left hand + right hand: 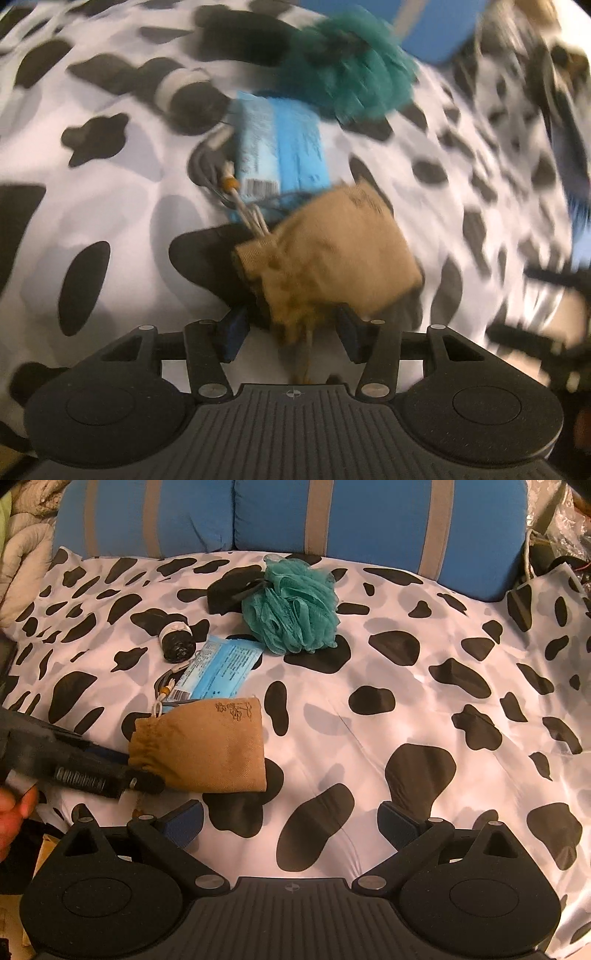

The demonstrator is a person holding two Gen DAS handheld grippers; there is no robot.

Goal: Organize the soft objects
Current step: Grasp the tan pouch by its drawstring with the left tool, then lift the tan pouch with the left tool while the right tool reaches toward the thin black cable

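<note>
Right tool (290, 825) is spread wide with nothing in it, hovering over the cow-print sheet (424, 709). Left tool (291, 334) sits at the brown drawstring pouch (207, 746), can't tell if it's gripping. Past that: blue packet (221, 666), black roll (177, 640), teal loofah (295, 609).

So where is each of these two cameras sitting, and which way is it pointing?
Left wrist: on the left hand-held gripper, looking along its fingers at the tan pouch lying between the open fingers.
Right wrist: on the right hand-held gripper, open over the spotted cover; the left hand-held gripper reaches in at the pouch's gathered end.
Both show pouch, teal puff, blue packet.
</note>
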